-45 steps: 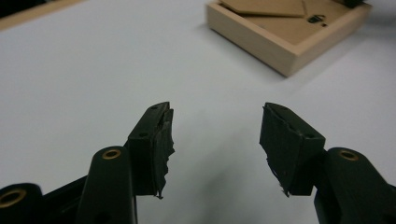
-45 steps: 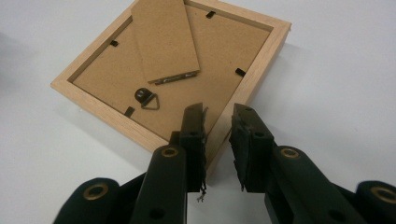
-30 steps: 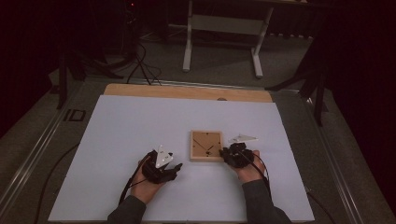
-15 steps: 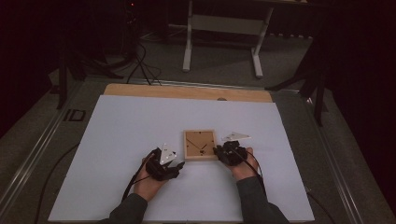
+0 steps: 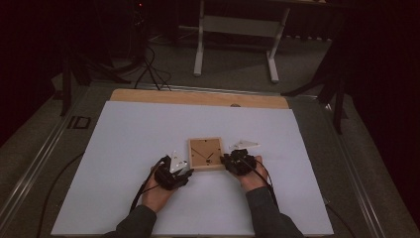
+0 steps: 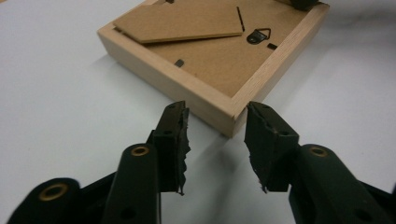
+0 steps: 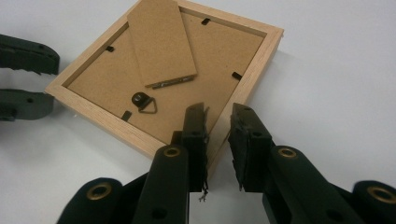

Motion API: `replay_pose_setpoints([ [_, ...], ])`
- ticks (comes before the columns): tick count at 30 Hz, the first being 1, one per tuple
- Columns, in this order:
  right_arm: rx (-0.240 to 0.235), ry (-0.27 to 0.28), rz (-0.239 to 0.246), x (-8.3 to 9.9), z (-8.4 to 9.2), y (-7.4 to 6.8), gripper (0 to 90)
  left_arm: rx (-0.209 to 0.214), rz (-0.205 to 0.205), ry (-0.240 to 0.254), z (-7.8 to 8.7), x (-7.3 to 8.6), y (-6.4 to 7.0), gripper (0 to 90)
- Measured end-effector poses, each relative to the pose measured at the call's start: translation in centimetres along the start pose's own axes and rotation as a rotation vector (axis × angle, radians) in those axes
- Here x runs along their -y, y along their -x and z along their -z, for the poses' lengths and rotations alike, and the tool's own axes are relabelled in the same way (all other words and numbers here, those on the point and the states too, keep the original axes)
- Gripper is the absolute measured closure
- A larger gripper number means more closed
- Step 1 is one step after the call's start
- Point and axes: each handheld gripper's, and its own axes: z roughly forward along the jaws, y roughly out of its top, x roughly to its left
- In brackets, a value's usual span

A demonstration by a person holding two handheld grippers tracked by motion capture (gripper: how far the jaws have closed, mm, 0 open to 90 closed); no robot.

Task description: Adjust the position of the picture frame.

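Two tongs flank one frame point(image 5: 206, 153) (face down) on white table point(image 5: 124, 144).

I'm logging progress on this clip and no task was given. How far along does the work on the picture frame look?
Done: the picture frame lies face down on the white table, stand flap and hanger up. In hand: the left gripper sits open at one corner, the right gripper straddles the opposite rim. Left: the backing clips appear unturned.

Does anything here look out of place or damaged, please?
The frame lies face down, with its backing board and hanger up. The left gripper and right gripper have ragged, chipped jaw pads. Nothing else stands out.
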Motion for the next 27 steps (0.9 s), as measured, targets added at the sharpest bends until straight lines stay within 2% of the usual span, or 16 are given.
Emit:
replay_pose_setpoints([
  [5,-0.003,0.003,0.011,-0.2,-0.4,-0.6,76.1,0.000,-0.005,0.001,0.1,0.0,-0.2,61.9],
  [18,-0.017,0.022,0.015,-0.4,-0.9,-1.7,75.2,-0.022,0.036,0.011,0.7,0.2,-1.0,64.1],
  [27,-0.018,0.034,0.017,-0.5,-1.2,-2.0,75.0,-0.032,0.046,0.010,0.8,0.3,-1.3,63.7],
])
